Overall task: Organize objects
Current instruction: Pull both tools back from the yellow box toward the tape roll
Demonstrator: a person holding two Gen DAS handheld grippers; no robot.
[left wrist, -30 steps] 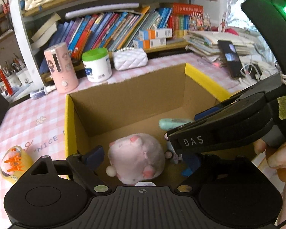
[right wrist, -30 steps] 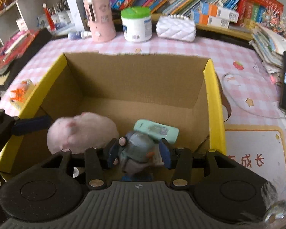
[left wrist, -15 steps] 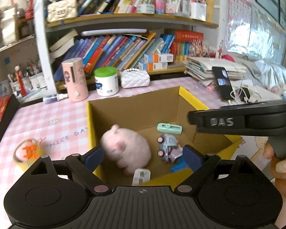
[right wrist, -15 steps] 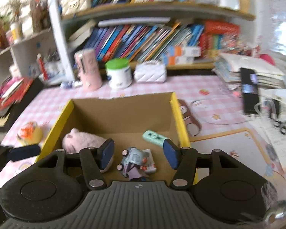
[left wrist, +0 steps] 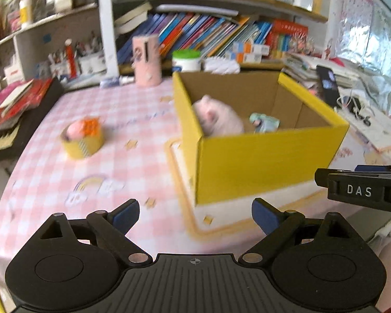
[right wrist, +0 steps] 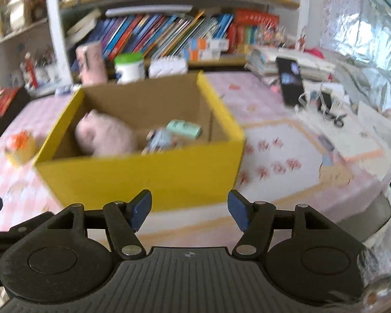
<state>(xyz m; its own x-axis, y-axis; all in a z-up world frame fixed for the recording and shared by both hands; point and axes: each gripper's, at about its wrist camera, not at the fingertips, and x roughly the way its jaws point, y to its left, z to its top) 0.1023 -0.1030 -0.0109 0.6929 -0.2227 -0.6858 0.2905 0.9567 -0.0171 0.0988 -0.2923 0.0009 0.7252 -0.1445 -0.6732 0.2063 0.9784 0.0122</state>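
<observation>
Both your tongs hold nothing. Your left gripper [left wrist: 195, 217] is wide and opening more. Your right gripper [right wrist: 189, 210] is opening too. The plush [right wrist: 104, 137], car [right wrist: 159, 138] and green case [right wrist: 184, 128] lie in the box [right wrist: 143, 174] at 12 o'clock.

left gripper [left wrist: 195, 215]: my black ribbed body, blue pads, silver pivot screws | right gripper [right wrist: 189, 210]: same build, white "DAS" lettering at 3 o'clock in left view
</observation>
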